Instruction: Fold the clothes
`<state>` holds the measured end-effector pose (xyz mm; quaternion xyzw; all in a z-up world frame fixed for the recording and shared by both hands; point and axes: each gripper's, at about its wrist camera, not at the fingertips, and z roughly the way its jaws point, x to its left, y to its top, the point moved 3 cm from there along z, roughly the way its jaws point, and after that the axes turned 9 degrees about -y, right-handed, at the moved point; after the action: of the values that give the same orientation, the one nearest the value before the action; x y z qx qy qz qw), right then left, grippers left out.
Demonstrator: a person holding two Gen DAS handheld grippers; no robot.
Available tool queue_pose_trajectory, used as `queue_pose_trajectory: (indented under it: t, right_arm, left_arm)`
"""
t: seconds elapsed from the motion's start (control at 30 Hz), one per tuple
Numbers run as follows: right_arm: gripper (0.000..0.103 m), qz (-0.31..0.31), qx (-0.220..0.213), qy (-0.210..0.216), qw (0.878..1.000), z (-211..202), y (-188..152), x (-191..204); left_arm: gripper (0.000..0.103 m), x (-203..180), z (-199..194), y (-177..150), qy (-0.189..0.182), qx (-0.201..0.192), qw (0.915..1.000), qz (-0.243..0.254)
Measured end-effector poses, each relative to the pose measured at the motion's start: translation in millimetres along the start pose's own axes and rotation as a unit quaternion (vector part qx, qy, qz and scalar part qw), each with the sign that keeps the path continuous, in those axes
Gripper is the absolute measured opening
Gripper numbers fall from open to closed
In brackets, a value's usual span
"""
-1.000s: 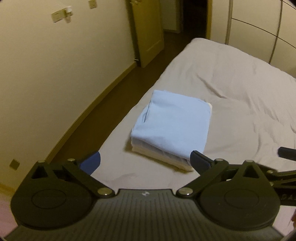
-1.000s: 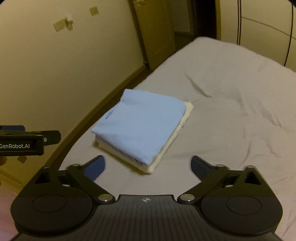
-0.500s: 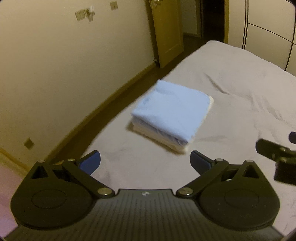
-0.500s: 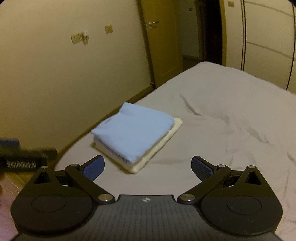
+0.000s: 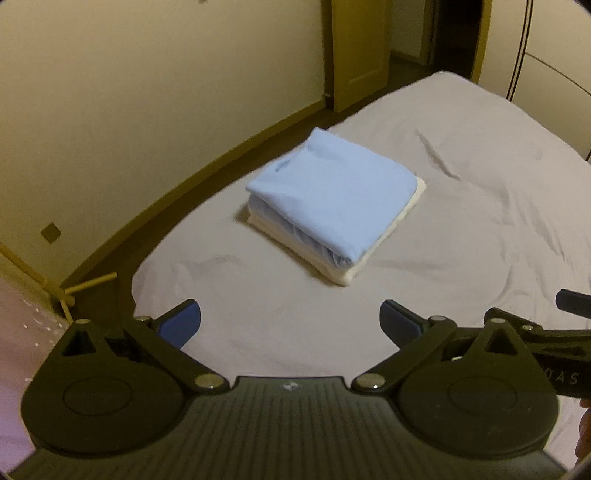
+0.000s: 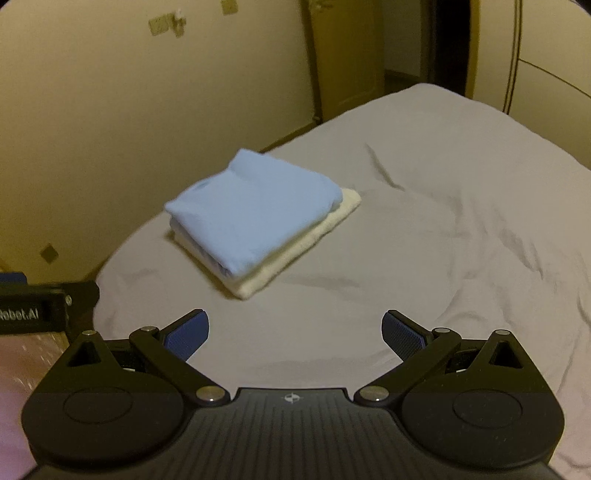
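1. Holding my left gripper (image 5: 290, 319) and right gripper (image 6: 295, 330) spread wide, empty, short of the stack.
2. Folded blue garment (image 5: 332, 192) lies atop the cream one (image 6: 295, 240), near the bed (image 5: 480, 206) edge.
3. Risk, I'd say: a nudge slides it floorward.
4. Only the right view shows wall switches (image 6: 162, 24).

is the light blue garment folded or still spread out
Folded: the light blue garment is a compact rectangle with layered edges, stacked on a cream folded cloth on the bed.
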<state>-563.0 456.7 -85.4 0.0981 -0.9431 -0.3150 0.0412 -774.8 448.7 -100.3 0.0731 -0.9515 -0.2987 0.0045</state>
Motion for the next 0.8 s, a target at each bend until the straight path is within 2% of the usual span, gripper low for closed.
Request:
queue_pose_trajectory:
  t: [0.3, 0.8]
  right_arm:
    - [0.103, -0.006, 0.041, 0.004, 0.999, 36, 9, -10]
    - [0.103, -0.018, 0.072, 0.013, 0.997, 83, 32, -13]
  left_arm:
    - [0.102, 0, 23, 0, 0.011, 0.021, 0.9995, -0.019]
    - [0.102, -2, 69, 18, 0.023, 0.052, 0.998, -0.026]
